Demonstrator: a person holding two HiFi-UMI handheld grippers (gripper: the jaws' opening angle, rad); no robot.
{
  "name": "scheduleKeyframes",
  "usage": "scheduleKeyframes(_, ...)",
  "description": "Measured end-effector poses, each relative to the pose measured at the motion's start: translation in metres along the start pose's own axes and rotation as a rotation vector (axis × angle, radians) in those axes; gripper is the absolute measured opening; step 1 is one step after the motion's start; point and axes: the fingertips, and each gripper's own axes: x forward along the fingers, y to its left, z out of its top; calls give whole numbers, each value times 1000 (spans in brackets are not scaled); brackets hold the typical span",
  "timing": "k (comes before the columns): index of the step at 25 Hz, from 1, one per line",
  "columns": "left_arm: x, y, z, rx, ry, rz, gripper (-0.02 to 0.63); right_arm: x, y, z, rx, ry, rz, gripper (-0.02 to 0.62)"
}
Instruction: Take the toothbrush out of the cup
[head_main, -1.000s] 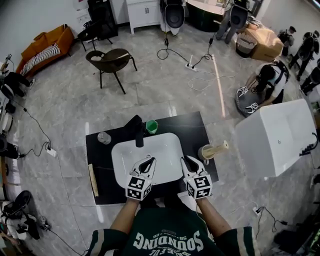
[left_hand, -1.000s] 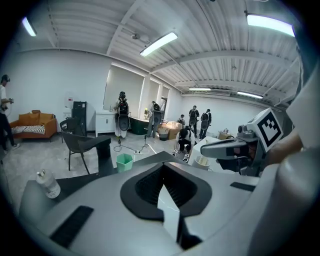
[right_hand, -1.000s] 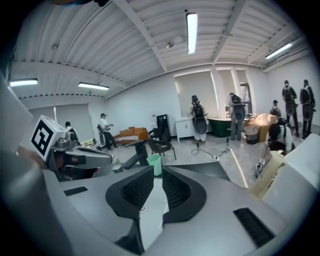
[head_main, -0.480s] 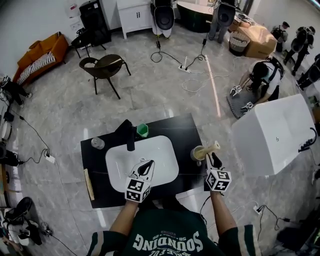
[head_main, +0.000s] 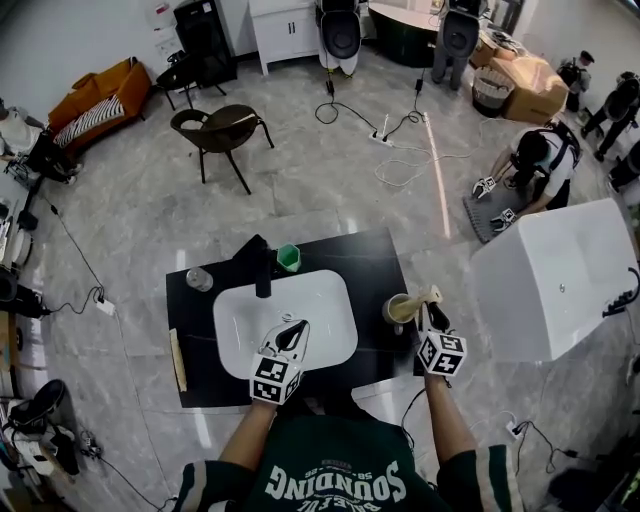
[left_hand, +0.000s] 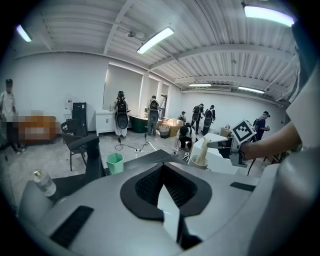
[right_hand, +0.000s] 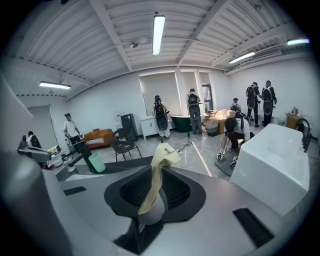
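Toothbrush (head_main: 426, 297) leaning in cup (head_main: 397, 309), right of sink (head_main: 238, 318). Right gripper (head_main: 432, 316) closing loosely around handle, not yet pinching. Left gripper (head_main: 291, 331) clenched empty, hovering over sink. Risk: off-centre squeeze or slanted pull dragging and tipping unbraced cup.

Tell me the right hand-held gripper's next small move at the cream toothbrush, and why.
Probably finish closing before any lift. The jaws of the right hand-held gripper stand either side of the cream plastic toothbrush, which leans out of the round beige cup, and they have just been closing. Whether they press on it yet, I cannot tell.
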Motion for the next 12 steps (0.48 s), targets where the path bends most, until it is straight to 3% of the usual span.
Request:
scheduleKeyframes(8,1,-7,-1,2,2,16,11,-7,12,3,-10,-36,71,60)
scheduleKeyframes(12,1,-11,-2,1,-3,23,11,-21,22,13,-85,-109,79,54)
